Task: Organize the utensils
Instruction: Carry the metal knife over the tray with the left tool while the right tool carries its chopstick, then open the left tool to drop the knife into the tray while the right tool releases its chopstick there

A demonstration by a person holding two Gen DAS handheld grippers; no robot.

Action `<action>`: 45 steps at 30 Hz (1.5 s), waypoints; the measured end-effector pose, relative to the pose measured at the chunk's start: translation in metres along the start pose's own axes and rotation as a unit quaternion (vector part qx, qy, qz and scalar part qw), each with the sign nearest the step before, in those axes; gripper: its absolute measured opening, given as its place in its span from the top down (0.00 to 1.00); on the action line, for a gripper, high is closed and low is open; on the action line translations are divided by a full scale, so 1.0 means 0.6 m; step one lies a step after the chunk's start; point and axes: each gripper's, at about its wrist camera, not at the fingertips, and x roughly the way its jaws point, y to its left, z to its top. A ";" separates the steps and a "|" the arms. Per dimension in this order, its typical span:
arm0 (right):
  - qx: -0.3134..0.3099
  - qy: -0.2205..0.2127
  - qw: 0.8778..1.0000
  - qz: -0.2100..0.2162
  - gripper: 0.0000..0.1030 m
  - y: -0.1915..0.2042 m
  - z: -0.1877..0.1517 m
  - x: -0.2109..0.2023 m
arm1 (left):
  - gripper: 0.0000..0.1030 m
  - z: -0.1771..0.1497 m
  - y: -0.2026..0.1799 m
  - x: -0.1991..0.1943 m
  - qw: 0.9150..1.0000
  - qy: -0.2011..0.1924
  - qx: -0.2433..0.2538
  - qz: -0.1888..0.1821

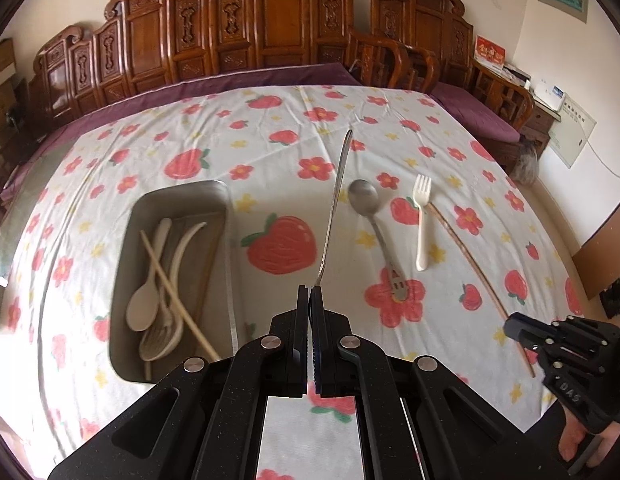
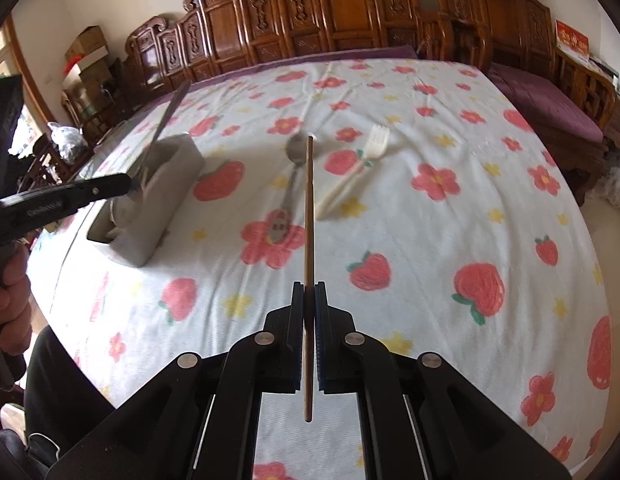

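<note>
Utensils: some already in the grey tray [image 1: 178, 204] on the worktop [image 1: 270, 140] w/ strawberry-and-flower cloth — a cream spoon [image 1: 144, 308], a pale chopstick [image 1: 178, 296] and other pale pieces, tangled, hard to tell apart. Near end of tray cut off behind the left hand-held gripper [image 1: 310, 289], which is clamped shut on a thin metal utensil [image 1: 334, 208]; its gripped end is hidden, so type unclear. Right hand-held gripper [image 2: 309, 285] is closed on a brown chopstick [image 2: 309, 216], raised off the cloth. Lying loose on the cloth: metal spoon [image 1: 364, 196], white plastic fork [image 1: 421, 216]. Writing: "DAS" on right gripper body in left view; lettering on left gripper's side in right view too blurred to read. Wall papers far right illegible.
</note>
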 end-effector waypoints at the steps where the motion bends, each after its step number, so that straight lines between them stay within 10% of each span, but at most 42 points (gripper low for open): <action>1: -0.002 -0.003 1.000 0.001 0.94 0.006 0.003 -0.003 | 1.00 -0.001 0.005 -0.001 1.000 0.000 -0.003 0.000; 24: -0.054 0.007 0.998 0.021 0.94 0.171 0.067 0.030 | 0.99 -0.024 0.197 0.012 0.996 0.009 -0.074 0.038; 45: -0.108 -0.054 0.993 -0.005 0.94 0.249 0.161 0.007 | 0.99 -0.023 0.230 0.063 0.996 0.038 -0.080 0.023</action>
